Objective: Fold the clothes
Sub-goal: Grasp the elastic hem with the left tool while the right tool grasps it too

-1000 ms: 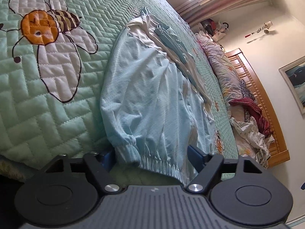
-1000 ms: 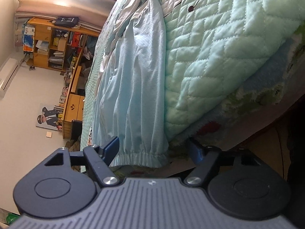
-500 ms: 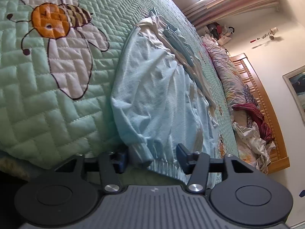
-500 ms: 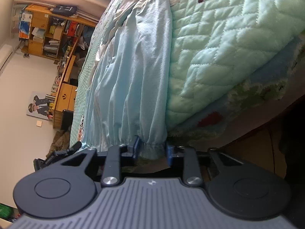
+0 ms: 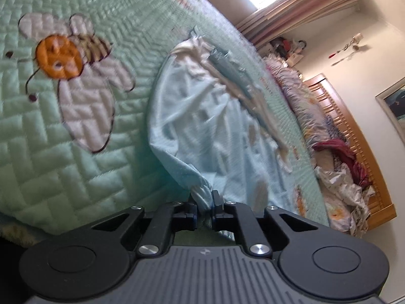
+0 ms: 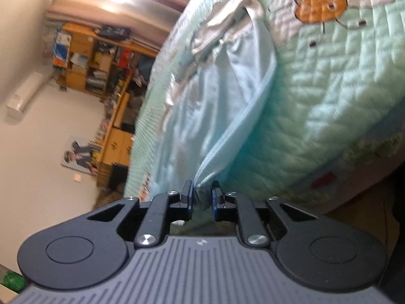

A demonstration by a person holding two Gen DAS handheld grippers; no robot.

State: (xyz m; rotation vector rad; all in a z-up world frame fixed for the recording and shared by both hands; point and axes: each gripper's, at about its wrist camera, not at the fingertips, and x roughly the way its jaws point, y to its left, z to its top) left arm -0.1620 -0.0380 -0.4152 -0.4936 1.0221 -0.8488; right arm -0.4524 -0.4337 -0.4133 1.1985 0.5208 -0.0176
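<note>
Pale-blue garment (image 5: pixel 210 126) lies on the quilted bed (image 5: pixel 50 152); left gripper (image 5: pixel 203 202) and right gripper (image 6: pixel 202 196) are closing on its hem corners, ready, likely, to carry them toward the collar

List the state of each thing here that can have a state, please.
Left gripper: fingers closing, hem bunched between them.
Right gripper: fingers closing, hem bunched between them.
Blue garment: spread on the quilt, wrinkled, not yet folded, near corners lifted.
Quilt: spread flat over the bed.
</note>
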